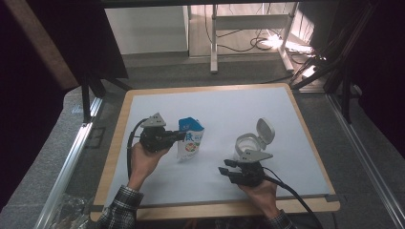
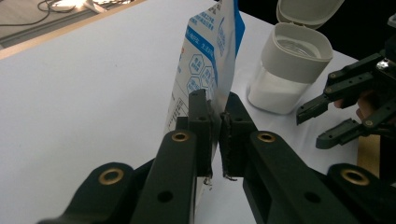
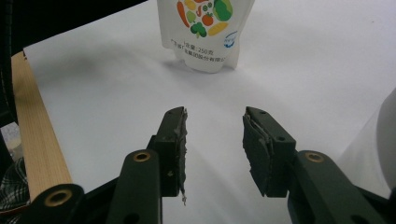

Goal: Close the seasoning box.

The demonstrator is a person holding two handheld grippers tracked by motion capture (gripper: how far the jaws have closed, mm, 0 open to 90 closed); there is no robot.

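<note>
My left gripper (image 2: 215, 122) is pinched on the edge of the upright pouch (image 1: 190, 138) near the middle of the white table (image 1: 143, 102), while my right gripper (image 3: 215, 135) waits with its 2 jaws apart and empty beside the open-lidded jar (image 1: 248, 141).

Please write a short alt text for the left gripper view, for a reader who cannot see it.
The left gripper is shut on the edge of an upright blue-and-white pouch over a white table. Behind it stands a white jar with its flip lid open; the right gripper waits open beside it.
</note>
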